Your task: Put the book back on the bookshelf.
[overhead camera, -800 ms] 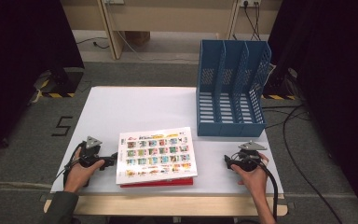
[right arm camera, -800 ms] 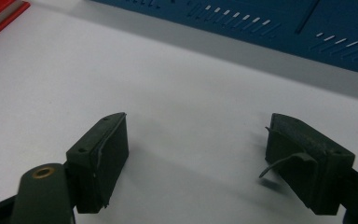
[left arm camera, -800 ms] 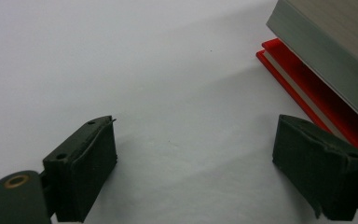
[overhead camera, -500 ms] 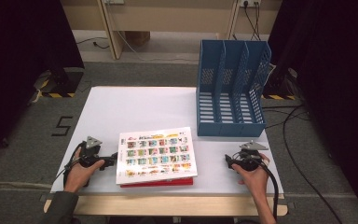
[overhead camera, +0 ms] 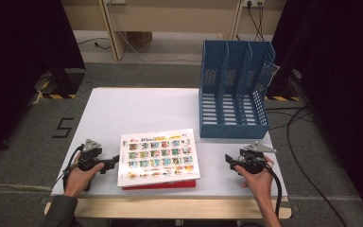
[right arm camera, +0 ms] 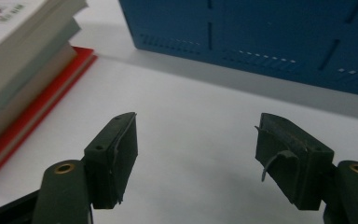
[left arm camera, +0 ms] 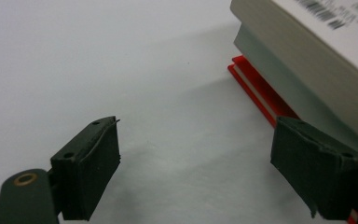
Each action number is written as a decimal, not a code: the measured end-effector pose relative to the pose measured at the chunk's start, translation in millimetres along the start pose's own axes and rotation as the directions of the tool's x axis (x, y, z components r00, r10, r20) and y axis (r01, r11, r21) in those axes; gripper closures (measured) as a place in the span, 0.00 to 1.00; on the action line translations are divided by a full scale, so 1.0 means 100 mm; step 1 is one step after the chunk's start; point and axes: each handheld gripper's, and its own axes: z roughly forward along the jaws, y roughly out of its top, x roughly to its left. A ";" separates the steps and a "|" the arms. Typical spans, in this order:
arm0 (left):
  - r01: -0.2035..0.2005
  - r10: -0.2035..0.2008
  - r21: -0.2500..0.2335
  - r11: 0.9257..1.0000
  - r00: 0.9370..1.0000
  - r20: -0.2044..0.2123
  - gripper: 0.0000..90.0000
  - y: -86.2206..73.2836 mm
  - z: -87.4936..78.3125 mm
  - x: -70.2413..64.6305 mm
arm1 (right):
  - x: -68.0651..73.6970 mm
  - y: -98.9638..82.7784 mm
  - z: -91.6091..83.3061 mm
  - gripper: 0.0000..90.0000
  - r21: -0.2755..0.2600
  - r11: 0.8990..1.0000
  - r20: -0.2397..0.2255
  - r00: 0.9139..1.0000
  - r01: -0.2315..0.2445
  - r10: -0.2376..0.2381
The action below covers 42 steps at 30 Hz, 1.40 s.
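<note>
Blue perforated file rack (overhead camera: 234,94), red bottom book (overhead camera: 160,185), white tbl (overhead camera: 137,111)

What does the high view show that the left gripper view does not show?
High view alone: the blue file rack, the top book's picture cover, both hands, the right hand-held gripper, the floor. Left gripper view alone: the left hand-held gripper with its jaws open and nothing between them, close to the page edges of the book stack. Both: the white table, the stack, the red book at the bottom.
</note>
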 end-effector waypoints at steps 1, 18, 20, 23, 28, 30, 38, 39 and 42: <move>0.016 -0.016 -0.014 1.000 1.000 0.008 0.17 0.00 -0.03 0.00 | 0.03 0.02 -0.01 0.34 -0.004 1.000 -0.014 1.000 0.003 -0.003; 0.005 -0.002 -0.046 0.999 0.998 0.070 0.21 0.04 -0.17 -0.09 | 0.50 0.20 -0.03 0.34 -0.039 0.999 -0.188 0.981 0.038 -0.045; -0.006 0.010 -0.045 0.999 0.997 0.075 0.28 0.05 -0.18 -0.11 | 0.55 0.22 -0.02 0.34 -0.037 0.999 -0.206 0.978 0.035 -0.042; -0.027 0.031 -0.057 0.998 0.997 0.075 0.38 0.08 -0.21 -0.16 | 0.64 0.25 0.00 0.33 -0.034 0.998 -0.238 0.970 0.048 -0.054; -0.028 0.034 -0.060 0.998 0.994 0.102 0.43 0.12 -0.19 -0.22 | 0.73 0.25 0.07 0.32 -0.015 0.999 -0.289 0.957 0.037 -0.040; -0.039 0.045 -0.055 0.998 0.993 0.108 0.42 0.13 -0.16 -0.26 | 0.75 0.25 0.11 0.32 -0.005 1.000 -0.304 0.952 0.030 -0.030; -0.067 0.071 -0.044 0.997 0.992 0.106 0.33 0.17 -0.10 -0.35 | 0.75 0.23 0.20 0.28 0.049 0.999 -0.345 0.939 0.016 0.002; -0.059 0.064 -0.043 0.997 0.992 0.109 0.32 0.17 -0.10 -0.35 | 0.73 0.22 0.25 0.26 0.066 0.998 -0.356 0.934 -0.003 0.027; -0.060 0.065 -0.042 0.997 0.991 0.114 0.32 0.17 -0.09 -0.36 | 0.71 0.22 0.30 0.26 0.090 0.995 -0.395 0.916 -0.035 0.068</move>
